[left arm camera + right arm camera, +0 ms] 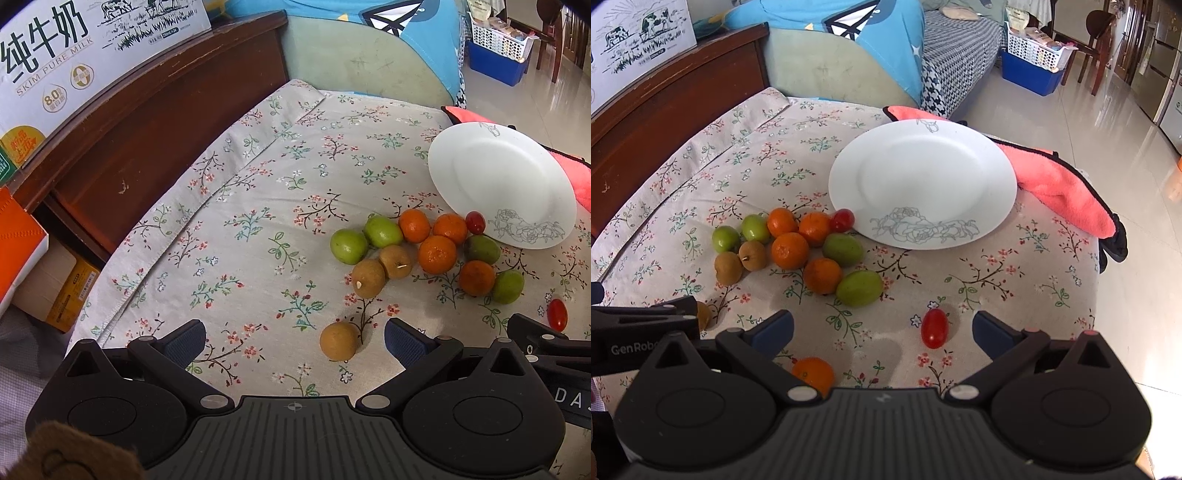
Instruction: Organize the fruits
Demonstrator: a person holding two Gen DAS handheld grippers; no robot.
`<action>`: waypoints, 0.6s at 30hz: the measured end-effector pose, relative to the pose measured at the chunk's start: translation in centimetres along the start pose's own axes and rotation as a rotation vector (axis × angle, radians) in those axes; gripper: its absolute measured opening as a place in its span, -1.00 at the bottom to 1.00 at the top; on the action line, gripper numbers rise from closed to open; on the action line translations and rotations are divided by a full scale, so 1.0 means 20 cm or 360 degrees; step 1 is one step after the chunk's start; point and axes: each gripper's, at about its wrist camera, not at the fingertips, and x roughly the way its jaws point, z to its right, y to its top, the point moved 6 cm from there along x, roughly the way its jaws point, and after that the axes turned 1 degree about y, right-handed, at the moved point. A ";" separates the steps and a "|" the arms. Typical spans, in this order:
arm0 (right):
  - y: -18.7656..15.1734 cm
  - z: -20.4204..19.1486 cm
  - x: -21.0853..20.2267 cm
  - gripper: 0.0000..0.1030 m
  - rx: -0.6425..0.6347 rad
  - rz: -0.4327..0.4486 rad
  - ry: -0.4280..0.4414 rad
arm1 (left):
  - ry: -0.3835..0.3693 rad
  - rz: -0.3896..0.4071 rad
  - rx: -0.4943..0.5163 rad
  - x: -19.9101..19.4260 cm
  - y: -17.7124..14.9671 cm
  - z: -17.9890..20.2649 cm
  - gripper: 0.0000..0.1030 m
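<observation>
A white plate [923,184] with a grey rose drawing lies bare on the floral tablecloth [258,177]; the plate [498,181] also shows in the left wrist view. Beside its near-left rim lies a cluster of fruit: several oranges [789,250], green fruits [859,288], brown longans [368,277] and a cherry tomato [842,220]. My left gripper [294,338] stands open, with a lone longan [339,340] close to its right finger. My right gripper [882,328] is open too, a cherry tomato [934,328] lying between its fingers. A single orange [813,374] sits under its left finger.
A pink cloth [1063,184] lies under the plate's far right side. A dark wooden headboard [147,110] with a milk carton box [55,62] borders the left. A green cushion [362,62] stands behind the table. The table's right edge drops to a tiled floor [1126,166].
</observation>
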 end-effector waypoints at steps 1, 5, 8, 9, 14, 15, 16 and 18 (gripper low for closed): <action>0.00 0.00 0.00 0.98 0.0003 -0.0002 -0.0001 | 0.0001 0.0003 0.0001 0.00 0.00 0.00 1.00; 0.00 0.01 0.00 0.98 0.0008 -0.0001 -0.0006 | -0.0001 0.0008 0.0002 0.00 0.00 0.01 1.00; 0.00 0.01 0.00 0.98 0.0015 0.0004 -0.0007 | -0.0003 0.0012 -0.0006 -0.01 0.01 0.01 1.00; 0.00 0.02 0.00 0.98 0.0020 0.0008 -0.0006 | -0.0004 0.0016 -0.0009 -0.01 0.01 0.01 1.00; 0.01 0.03 -0.01 0.98 0.0041 0.0024 -0.0002 | -0.0006 0.0032 -0.0014 -0.02 0.02 0.02 0.99; 0.01 0.03 -0.01 0.98 0.0041 0.0027 -0.0004 | -0.0008 0.0032 -0.0014 -0.02 0.03 0.03 0.99; 0.01 0.03 -0.02 0.98 0.0040 0.0030 -0.0008 | -0.0010 0.0030 -0.0015 -0.02 0.03 0.03 1.00; 0.02 0.04 -0.02 0.98 0.0039 0.0037 -0.0011 | -0.0018 0.0029 -0.0019 -0.03 0.03 0.04 1.00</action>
